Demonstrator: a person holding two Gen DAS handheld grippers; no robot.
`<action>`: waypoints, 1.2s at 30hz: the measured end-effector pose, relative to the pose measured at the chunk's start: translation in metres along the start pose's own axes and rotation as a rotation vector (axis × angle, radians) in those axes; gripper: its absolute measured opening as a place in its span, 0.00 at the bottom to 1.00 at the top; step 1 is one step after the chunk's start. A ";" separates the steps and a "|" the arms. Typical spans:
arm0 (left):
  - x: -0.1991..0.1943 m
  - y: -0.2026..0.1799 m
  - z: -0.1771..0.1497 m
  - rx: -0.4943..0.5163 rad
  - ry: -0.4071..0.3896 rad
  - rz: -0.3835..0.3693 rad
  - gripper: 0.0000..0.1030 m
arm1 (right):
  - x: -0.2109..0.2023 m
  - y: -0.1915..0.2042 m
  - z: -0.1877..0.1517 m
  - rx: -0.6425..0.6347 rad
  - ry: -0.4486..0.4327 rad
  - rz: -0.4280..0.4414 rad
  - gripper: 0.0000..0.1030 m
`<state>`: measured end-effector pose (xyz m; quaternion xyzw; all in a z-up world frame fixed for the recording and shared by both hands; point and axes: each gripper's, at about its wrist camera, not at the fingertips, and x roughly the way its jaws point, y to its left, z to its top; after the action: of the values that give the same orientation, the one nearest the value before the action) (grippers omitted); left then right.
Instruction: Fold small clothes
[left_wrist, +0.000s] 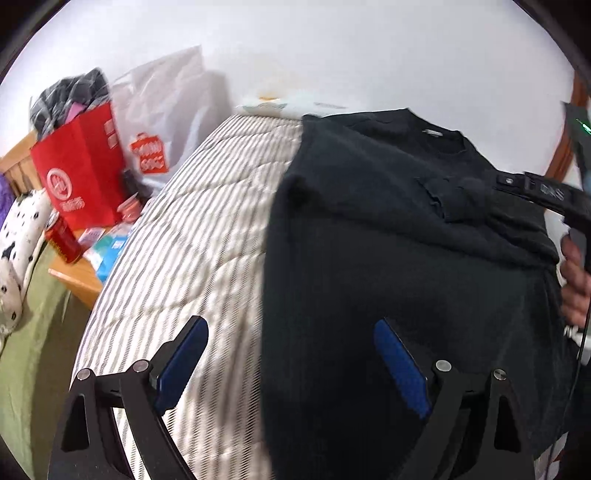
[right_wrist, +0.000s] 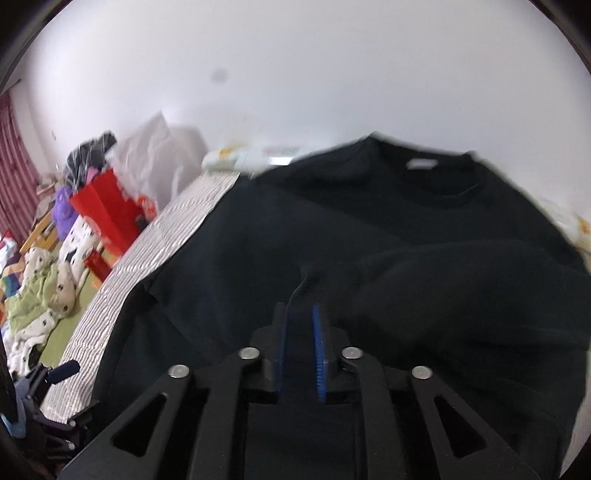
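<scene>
Ahead of the left claw (left_wrist: 291, 332), whose two blue-padded fingers stand wide apart with nothing between them, one black crew-neck sweatshirt (left_wrist: 388, 229) lies spread on a grey-and-white striped quilted mattress (left_wrist: 192, 221), its collar at the far end. The right claw (right_wrist: 299, 321) has its fingers drawn nearly together over the sweatshirt's lower part; whether they pinch the dark cloth I cannot tell, since the picture is blurred. Left of both claws stand one red paper bag (left_wrist: 79, 173) stuffed with clothes, one white plastic bag (left_wrist: 166, 110) and one red can (left_wrist: 64, 238) on a wooden surface (left_wrist: 75, 282). A plain white wall (right_wrist: 295, 74) rises behind. The bare hand (left_wrist: 576, 280) holding the right claw is cut off at the frame's edge.
</scene>
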<state>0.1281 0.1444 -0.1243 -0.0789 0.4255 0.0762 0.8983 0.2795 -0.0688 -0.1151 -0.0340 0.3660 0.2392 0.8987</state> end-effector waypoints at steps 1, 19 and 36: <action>0.000 -0.005 0.003 0.013 -0.002 -0.001 0.89 | -0.011 -0.005 -0.005 -0.008 -0.039 -0.032 0.56; 0.034 -0.133 0.068 0.138 -0.047 -0.135 0.82 | -0.076 -0.202 -0.073 0.279 -0.121 -0.271 0.67; 0.115 -0.149 0.100 0.009 0.028 -0.214 0.38 | -0.073 -0.206 -0.079 0.307 -0.117 -0.284 0.67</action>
<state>0.3060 0.0274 -0.1390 -0.1208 0.4276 -0.0232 0.8956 0.2772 -0.2991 -0.1470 0.0659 0.3368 0.0532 0.9377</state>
